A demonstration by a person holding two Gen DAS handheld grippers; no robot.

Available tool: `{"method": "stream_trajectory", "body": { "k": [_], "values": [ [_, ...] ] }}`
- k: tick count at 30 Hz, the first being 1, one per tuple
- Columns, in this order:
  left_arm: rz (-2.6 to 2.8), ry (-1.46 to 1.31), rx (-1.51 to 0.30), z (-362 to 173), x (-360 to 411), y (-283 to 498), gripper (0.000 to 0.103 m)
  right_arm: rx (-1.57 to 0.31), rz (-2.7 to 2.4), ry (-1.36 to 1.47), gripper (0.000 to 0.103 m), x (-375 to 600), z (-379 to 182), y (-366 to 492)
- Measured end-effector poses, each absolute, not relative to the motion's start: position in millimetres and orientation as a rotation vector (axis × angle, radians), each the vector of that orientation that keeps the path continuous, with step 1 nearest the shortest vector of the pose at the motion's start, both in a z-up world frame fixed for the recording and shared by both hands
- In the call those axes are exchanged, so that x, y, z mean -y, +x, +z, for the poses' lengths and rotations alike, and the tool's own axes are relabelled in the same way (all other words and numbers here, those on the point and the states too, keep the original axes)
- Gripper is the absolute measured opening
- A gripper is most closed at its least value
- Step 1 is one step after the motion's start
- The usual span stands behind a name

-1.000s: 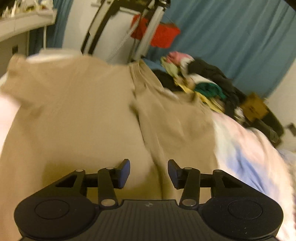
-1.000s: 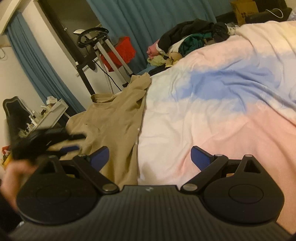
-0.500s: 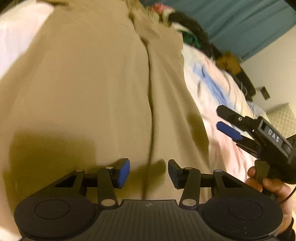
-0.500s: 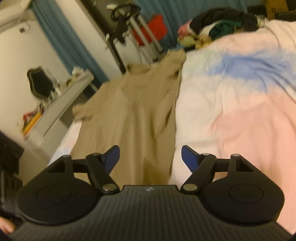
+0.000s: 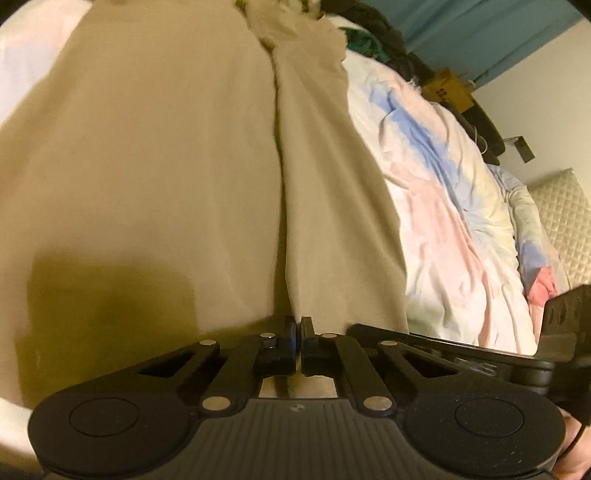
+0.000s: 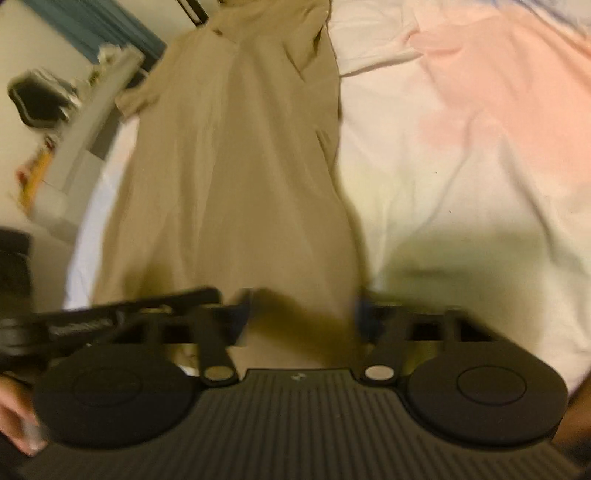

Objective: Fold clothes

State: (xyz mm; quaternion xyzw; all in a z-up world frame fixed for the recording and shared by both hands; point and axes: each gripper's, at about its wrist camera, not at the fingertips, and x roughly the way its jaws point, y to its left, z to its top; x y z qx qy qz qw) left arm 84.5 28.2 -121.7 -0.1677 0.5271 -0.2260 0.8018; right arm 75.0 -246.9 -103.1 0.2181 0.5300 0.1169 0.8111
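Pinching shirt hem [image 5: 295, 288], left tool [image 5: 297, 334]

Plain tan garment [image 5: 166, 155] on a duvet [image 5: 443, 206] of pink, pale blue and cream patches.

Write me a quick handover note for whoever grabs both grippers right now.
Left gripper: shut on the near hem of the tan shirt.
Right gripper: open, straddling the hem near the shirt's right edge, nothing gripped.
Shirt lies lengthwise on the bedspread, one side strip apparently already folded in.
Left: close the right gripper on the hem, then fold toward the collar. More clothes wait at the far end.
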Motion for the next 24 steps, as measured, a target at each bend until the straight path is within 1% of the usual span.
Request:
{"method": "stream_trajectory", "body": {
  "k": [4,9,12,15,16,17,18,19,20,21,22,24],
  "values": [
    [-0.465,-0.306,-1.118,-108,-25,65,0.001,-1.141,0.261,0.399,0.009,242,-91,66],
    [-0.439,-0.251,-1.053,-91,-22,60,0.002,-1.16,0.231,0.324,0.008,237,-91,56],
    [-0.423,-0.218,-1.011,-81,-19,58,0.005,-1.142,0.223,0.301,0.009,235,-87,51],
    [-0.407,-0.186,-0.97,-71,-17,56,0.017,-1.095,0.226,0.311,0.011,243,-74,44],
    [-0.401,-0.175,-0.956,-68,-16,55,0.028,-1.074,0.228,0.329,0.013,247,-69,42],
    [-0.396,-0.164,-0.942,-64,-15,54,0.035,-1.05,0.228,0.344,0.023,250,-64,41],
    [-0.39,-0.153,-0.929,-61,-14,53,0.047,-1.024,0.225,0.349,0.034,252,-58,41],
    [-0.385,-0.143,-0.915,-57,-14,52,0.053,-0.989,0.221,0.345,0.062,255,-51,40],
    [-0.38,-0.132,-0.879,-46,-13,54,0.056,-0.943,0.218,0.335,0.084,258,-43,39],
    [-0.371,-0.112,-0.842,-35,-13,55,0.066,-0.892,0.215,0.321,0.089,260,-34,37],
    [-0.361,-0.09,-0.806,-25,-13,57,0.08,-0.844,0.216,0.296,0.087,261,-26,37],
    [-0.342,-0.062,-0.736,-7,-15,60,0.092,-0.755,0.22,0.226,0.088,261,-12,37]
  ]
}}
